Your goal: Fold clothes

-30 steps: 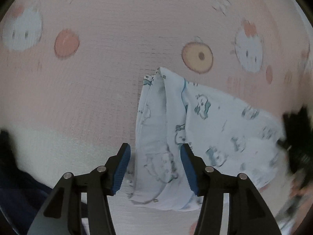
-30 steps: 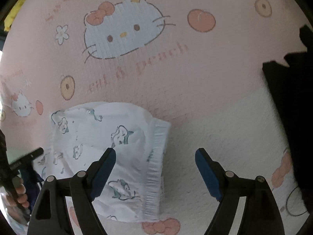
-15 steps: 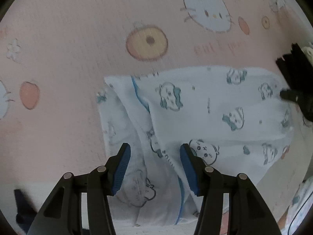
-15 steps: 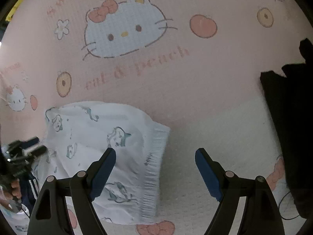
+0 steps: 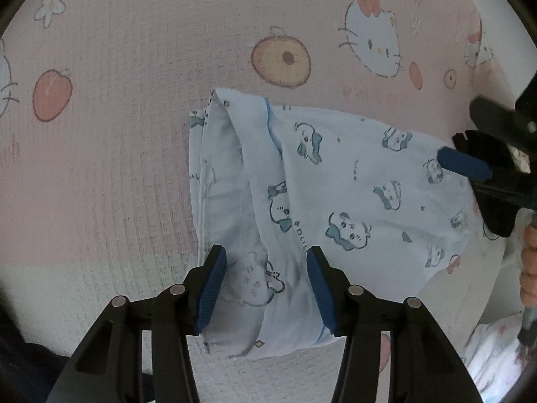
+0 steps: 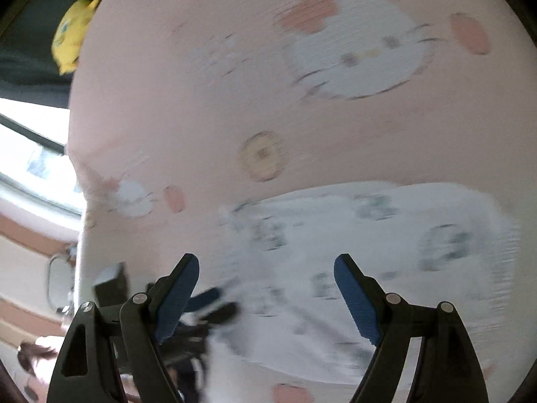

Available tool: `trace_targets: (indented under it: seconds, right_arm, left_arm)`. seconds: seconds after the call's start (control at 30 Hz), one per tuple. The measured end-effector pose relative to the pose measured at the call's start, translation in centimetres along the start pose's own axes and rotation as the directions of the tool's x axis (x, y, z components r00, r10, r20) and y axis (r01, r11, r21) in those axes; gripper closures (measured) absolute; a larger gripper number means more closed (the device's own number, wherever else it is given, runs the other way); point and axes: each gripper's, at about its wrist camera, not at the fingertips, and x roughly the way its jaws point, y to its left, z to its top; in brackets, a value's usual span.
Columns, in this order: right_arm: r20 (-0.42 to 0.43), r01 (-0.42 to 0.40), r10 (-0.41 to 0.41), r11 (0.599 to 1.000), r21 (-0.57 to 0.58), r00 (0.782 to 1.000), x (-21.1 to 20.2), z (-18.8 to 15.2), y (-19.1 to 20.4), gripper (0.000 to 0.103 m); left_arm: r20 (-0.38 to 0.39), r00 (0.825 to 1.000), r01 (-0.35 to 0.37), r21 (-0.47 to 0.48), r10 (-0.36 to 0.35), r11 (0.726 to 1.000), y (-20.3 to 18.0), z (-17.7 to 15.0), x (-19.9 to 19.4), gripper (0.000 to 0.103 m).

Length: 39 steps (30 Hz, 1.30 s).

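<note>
On pink cat-print sheet point(image 5: 134, 134): white garment point(image 5: 335, 184); no legible writing. Left claw point(image 5: 265, 288) and right claw point(image 6: 265, 295) spread, empty.

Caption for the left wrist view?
Left gripper, open, over a partly folded printed garment on a pink blanket.

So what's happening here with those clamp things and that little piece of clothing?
A person is folding a small white garment printed with cartoon animals, using a hand-held gripper in each hand. It lies partly folded on a pink cartoon-cat blanket. The left gripper is open, its fingers on either side of the garment's near end. The right gripper is open too, over the garment's other side; its view is blurred.
</note>
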Motion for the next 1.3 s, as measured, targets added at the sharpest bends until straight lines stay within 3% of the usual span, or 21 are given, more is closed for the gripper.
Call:
trace_targets:
  seconds: [0.2,0.3,0.47,0.53,0.67,0.9,1.0,1.07,1.1,1.13,1.3]
  right_arm:
    - [-0.106,-0.124,0.125,0.992,0.023,0.986,3.6,-1.9,2.6,0.044]
    - [-0.144,-0.188,0.215,0.965,0.183,0.966,5.5,-2.4,1.6,0.051]
    - [-0.185,-0.199,0.238,0.958,0.208,0.954,7.8,-2.6,1.9,0.062]
    - [-0.232,-0.16,0.197,0.973,0.168,0.953,8.8,-2.9,2.2,0.062]
    - [-0.329,-0.128,0.191,0.971,0.204,0.925,11.7,-3.7,1.4,0.062]
    - [-0.407,-0.046,0.137,0.973,0.227,0.903,14.4,-4.3,-0.3,0.063]
    - [-0.404,-0.027,0.089,0.987,0.156,0.91,14.5,-4.3,0.6,0.064]
    - [-0.389,-0.006,0.055,0.992,0.127,0.92,14.9,-4.2,1.3,0.072]
    - [-0.381,0.019,0.029,0.993,0.12,0.924,15.0,-4.4,1.3,0.092]
    - [-0.378,0.052,-0.009,0.993,0.104,0.926,15.3,-4.5,1.1,0.103]
    - [-0.375,-0.022,0.114,0.971,0.24,0.92,15.7,-4.4,-1.1,0.103]
  left_arm:
    - [0.018,1.0,0.009,-0.017,-0.009,1.0,-0.2,-0.8,-0.7,0.056]
    - [0.025,1.0,0.014,-0.022,-0.013,1.0,-0.3,-1.3,-1.1,0.056]
    - [0.063,0.998,0.019,-0.046,-0.016,0.999,0.0,-1.9,-2.1,0.057]
    - [0.077,0.997,0.028,-0.054,-0.024,0.998,0.2,-2.0,-2.4,0.057]
    - [0.082,0.996,0.045,-0.052,-0.041,0.998,0.3,-2.0,-2.6,0.057]
    - [0.047,0.999,0.025,-0.013,-0.024,1.0,-0.5,-2.0,-2.1,0.057]
    - [0.032,0.999,0.014,-0.003,-0.014,1.0,-0.8,-1.8,-1.5,0.057]
    - [0.024,1.0,0.014,0.0,-0.014,1.0,-1.0,-2.0,-1.1,0.057]
    - [0.019,1.0,0.014,0.001,-0.014,1.0,-1.1,-2.1,-0.9,0.057]
    - [0.015,1.0,0.014,0.002,-0.014,1.0,-1.2,-2.2,-0.8,0.057]
    - [0.012,1.0,-0.008,0.009,0.008,1.0,-1.8,-2.6,-0.9,0.057]
